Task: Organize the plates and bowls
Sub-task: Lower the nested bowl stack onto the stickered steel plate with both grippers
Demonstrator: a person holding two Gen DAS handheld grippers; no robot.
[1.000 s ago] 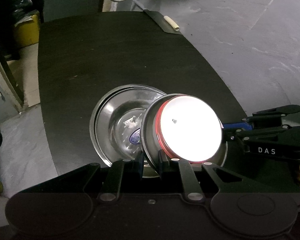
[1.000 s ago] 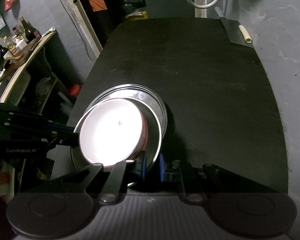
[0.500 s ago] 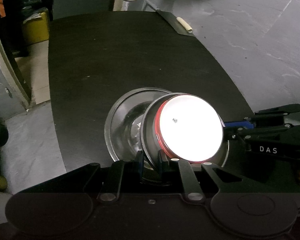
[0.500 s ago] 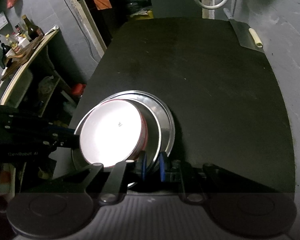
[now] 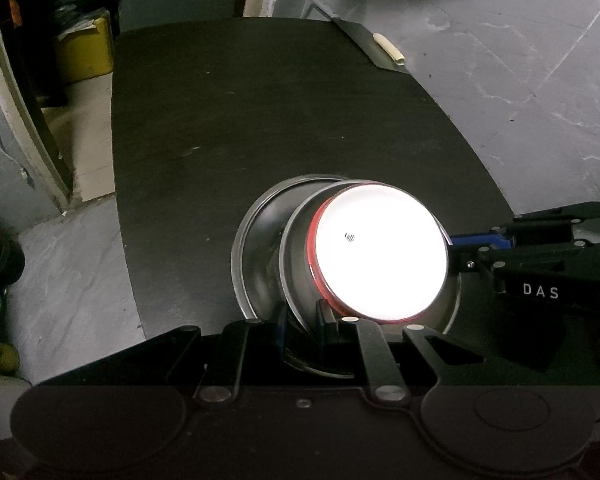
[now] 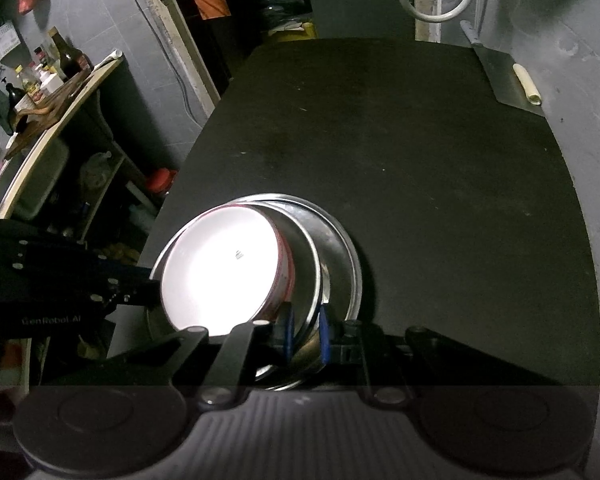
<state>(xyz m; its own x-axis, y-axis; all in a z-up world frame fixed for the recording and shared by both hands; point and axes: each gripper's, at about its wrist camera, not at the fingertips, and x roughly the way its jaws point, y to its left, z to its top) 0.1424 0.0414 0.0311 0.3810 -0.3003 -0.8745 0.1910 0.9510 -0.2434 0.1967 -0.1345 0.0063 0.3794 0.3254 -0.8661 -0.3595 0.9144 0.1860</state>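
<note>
I judge the step in hand to be nesting: I carry a steel bowl [image 5: 296, 264] with a white dish [image 5: 380, 254] sitting inside it, and I am bringing the pair over a steel plate [image 5: 252, 248] that lies on the black table [image 5: 260, 120]; the bowl overlaps the plate on its right side, tilted, and whether its base already touches the plate I cannot tell.

My left claw [image 5: 302, 326] is drawn nearly together, clamped on the near rim of the bowl, one finger outside the wall and one inside; my right claw [image 6: 306, 332] is likewise narrowed and pinching the rim of the same bowl [image 6: 312, 264] from the opposite side, with the white dish [image 6: 220, 268] glaring just to its left and the plate [image 6: 350, 264] showing beyond.

The next move, as I judge it, calls for centring the bowl over the plate, levelling it so the dish does not slide, lowering both claws together, and only then parting the fingers; uneven lowering could tip the dish out.
</note>
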